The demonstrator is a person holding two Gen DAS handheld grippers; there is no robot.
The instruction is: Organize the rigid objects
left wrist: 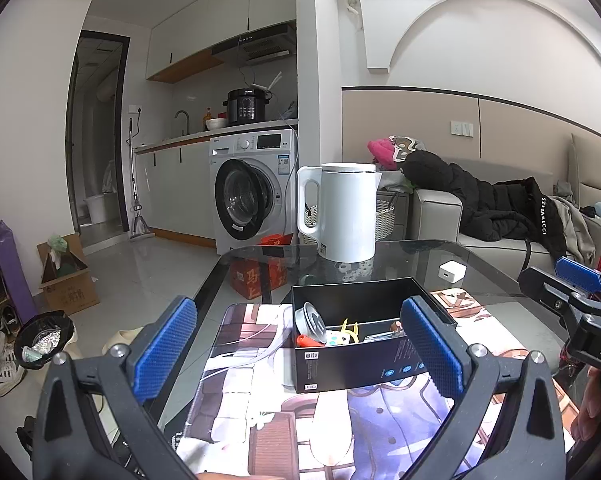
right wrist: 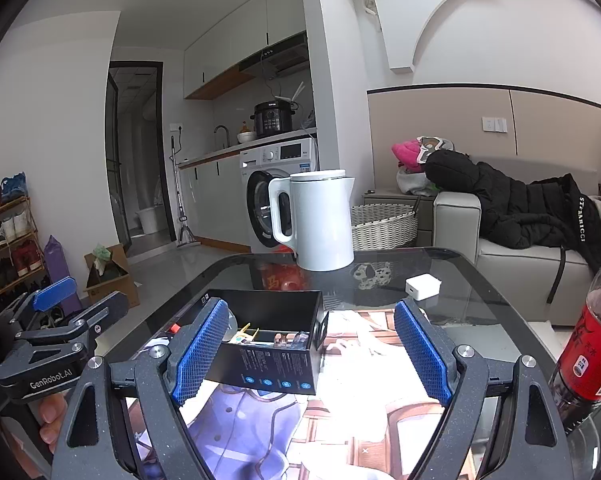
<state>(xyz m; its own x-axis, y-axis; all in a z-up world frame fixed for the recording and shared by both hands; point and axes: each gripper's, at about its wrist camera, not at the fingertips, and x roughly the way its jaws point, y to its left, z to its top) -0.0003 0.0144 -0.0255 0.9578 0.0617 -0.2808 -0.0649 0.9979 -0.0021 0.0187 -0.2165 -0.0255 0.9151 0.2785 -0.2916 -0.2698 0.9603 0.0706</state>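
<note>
My left gripper (left wrist: 298, 350) stands with jaws wide apart, nothing between the pads; my right gripper (right wrist: 320, 354) is spread the same way and grips nothing. Ahead of both sits the black box (left wrist: 364, 364) on the printed mat (left wrist: 260, 420), open-topped, with small items inside: a round grey tin (left wrist: 310, 322), a yellow clip (left wrist: 350, 330), something red (left wrist: 306, 340), and what may be a small glass vial at the right. Beyond it on the glass table (right wrist: 480, 300) stand a white kettle (left wrist: 346, 216) and a white charger (right wrist: 422, 286). A cola bottle (right wrist: 588, 344) stands at my right.
</note>
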